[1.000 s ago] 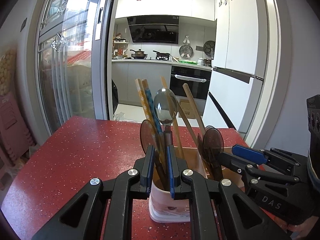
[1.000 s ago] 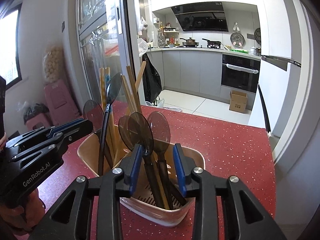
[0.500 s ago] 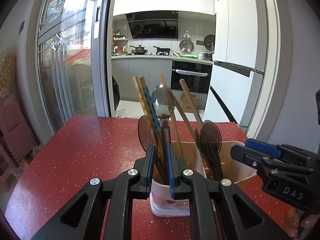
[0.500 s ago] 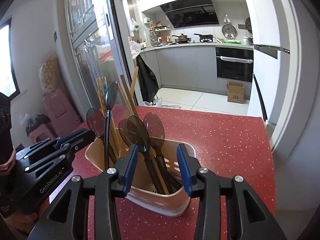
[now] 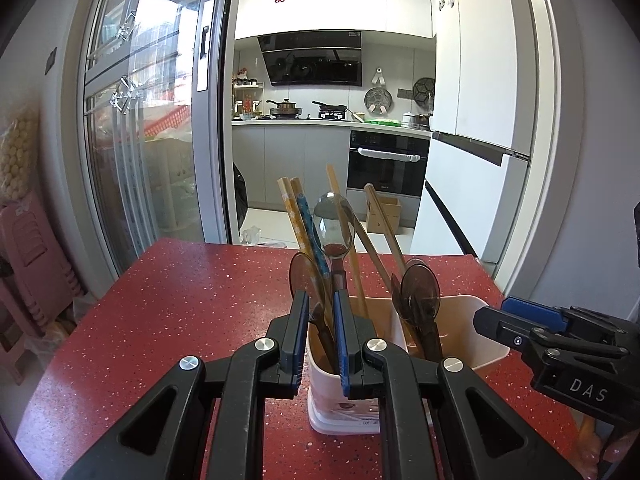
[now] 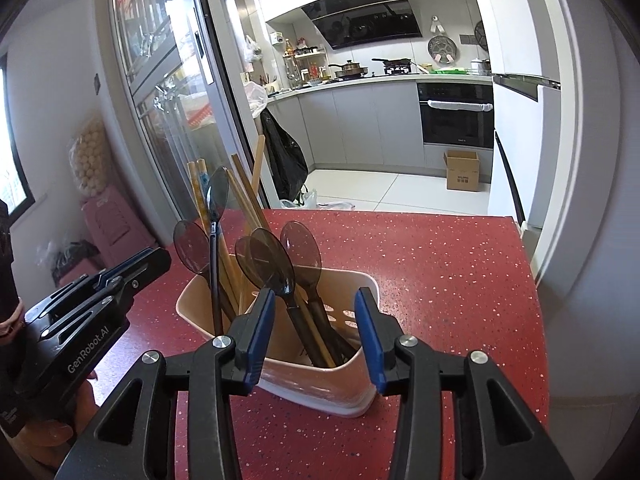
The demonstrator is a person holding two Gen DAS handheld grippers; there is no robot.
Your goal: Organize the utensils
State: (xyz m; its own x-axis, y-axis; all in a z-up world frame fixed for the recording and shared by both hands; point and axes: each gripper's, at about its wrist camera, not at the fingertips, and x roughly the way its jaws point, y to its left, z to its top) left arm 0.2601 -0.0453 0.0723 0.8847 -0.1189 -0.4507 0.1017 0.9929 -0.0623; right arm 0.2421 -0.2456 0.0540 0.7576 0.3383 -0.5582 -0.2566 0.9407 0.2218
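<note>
A beige utensil holder (image 5: 460,320) (image 6: 312,380) stands on the red table. At its left end are wooden chopsticks (image 5: 296,216) (image 6: 240,192), a clear spoon (image 5: 333,220) (image 6: 217,192) with a thin dark handle, and one brown spoon. More brown spoons (image 5: 420,288) (image 6: 272,264) lean in its right part. My left gripper (image 5: 320,296) (image 6: 162,256) points at the left end, pads a narrow gap apart, gripping nothing; the right wrist view shows its tips short of the holder. My right gripper (image 6: 316,296) (image 5: 490,316) is open wide in front of the holder's right side.
The red speckled table (image 6: 440,272) ends at a far edge, with a kitchen floor beyond. A glass sliding door (image 5: 132,140) stands to the left and a white fridge (image 5: 472,160) to the right. A pink stool (image 5: 24,264) sits at the left.
My right gripper's jaws have widened, and it has rolled and drawn back slightly from the holder. The left gripper has stayed put.
</note>
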